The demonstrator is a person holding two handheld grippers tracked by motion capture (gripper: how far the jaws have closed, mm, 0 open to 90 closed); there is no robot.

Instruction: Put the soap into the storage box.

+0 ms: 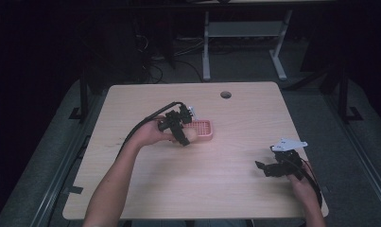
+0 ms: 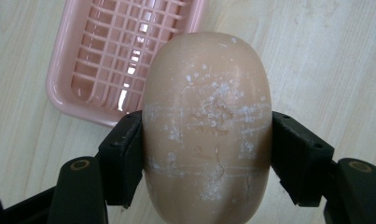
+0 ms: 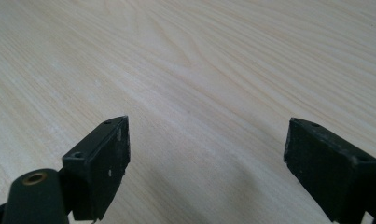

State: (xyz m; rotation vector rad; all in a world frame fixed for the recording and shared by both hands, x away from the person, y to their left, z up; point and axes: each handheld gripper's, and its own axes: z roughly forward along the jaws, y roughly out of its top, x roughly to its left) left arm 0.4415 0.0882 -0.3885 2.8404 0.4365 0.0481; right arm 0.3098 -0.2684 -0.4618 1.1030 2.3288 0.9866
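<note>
The left gripper [image 2: 207,154] clamps the soap [image 2: 207,126] by its sides just beside the pink tray [image 2: 59,88], probably to set it in; right gripper [image 3: 206,163] waits open, well apart

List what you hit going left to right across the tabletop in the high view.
Left gripper shut on a tan soap bar → pink slatted soap dish → round cable hole in the table → right gripper, jaws open and empty.

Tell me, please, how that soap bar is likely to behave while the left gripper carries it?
The soap bar looks rigid, so it probably won't bend. Its rounded, smooth sides could slip between the left gripper pads. The white flaking and fine cracks suggest a dry, somewhat brittle surface.
</note>
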